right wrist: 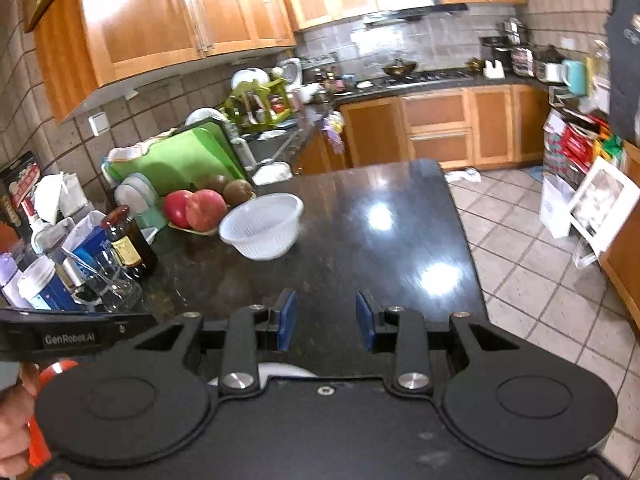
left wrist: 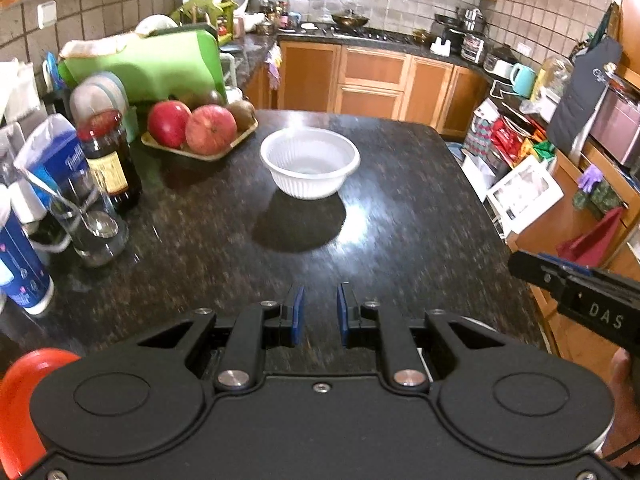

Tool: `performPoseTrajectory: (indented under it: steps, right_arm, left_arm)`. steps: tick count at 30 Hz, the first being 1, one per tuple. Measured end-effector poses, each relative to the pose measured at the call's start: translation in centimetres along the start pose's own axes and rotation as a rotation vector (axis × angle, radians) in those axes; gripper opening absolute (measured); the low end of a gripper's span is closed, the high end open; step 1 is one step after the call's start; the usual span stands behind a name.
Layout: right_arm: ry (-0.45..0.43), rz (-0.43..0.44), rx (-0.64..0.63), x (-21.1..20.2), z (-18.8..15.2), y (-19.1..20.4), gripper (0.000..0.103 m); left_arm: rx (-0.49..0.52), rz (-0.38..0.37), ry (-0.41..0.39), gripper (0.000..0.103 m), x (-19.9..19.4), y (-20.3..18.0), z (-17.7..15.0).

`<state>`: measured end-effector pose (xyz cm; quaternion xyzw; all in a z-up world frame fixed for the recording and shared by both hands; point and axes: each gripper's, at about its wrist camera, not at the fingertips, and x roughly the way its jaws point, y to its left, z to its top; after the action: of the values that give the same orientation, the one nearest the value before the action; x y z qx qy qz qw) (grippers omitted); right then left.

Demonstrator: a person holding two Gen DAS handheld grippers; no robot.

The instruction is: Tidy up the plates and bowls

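Now | white bowl [left wrist: 310,162] upright beside fruit tray [left wrist: 200,152] | bottle [left wrist: 108,156], glass [left wrist: 90,216] left | both grippers [left wrist: 320,314] [right wrist: 326,320] parted — empty

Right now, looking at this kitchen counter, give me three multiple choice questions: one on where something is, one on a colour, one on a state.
1. Where is the white bowl relative to the fruit tray?
A. On the tray
B. On the counter beside it
C. On the floor

2. What colour is the cutting board behind the fruit?
A. Green
B. Red
C. Black

3. What does the left gripper hold?
A. The bowl
B. A spoon
C. Nothing

Answers: 1 B, the bowl stands on the dark counter to the right of the tray. 2 A, the board is bright green. 3 C, only counter shows between its blue pads.
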<state>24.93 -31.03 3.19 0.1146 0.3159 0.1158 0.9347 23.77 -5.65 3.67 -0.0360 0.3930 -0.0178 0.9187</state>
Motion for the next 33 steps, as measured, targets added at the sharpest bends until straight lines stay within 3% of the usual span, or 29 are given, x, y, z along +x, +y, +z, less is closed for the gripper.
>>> performPoseTrajectory:
  steps: [12, 28, 33]
  right_arm:
    - [0.075, 0.065, -0.030, 6.4, 8.3, 2.2, 0.035]
    - [0.216, 0.044, -0.060, 16.9, 12.8, 3.3, 0.035]
    - [0.256, 0.034, -0.073, 20.2, 13.1, 3.6, 0.035]
  left_arm:
    - [-0.055, 0.085, -0.028, 0.024, 1.8, 2.9, 5.4]
    - [-0.044, 0.131, 0.023, 0.024, 8.8, 4.7, 10.7]
    - [-0.083, 0.083, 0.093, 0.024, 12.1, 5.3, 11.8]
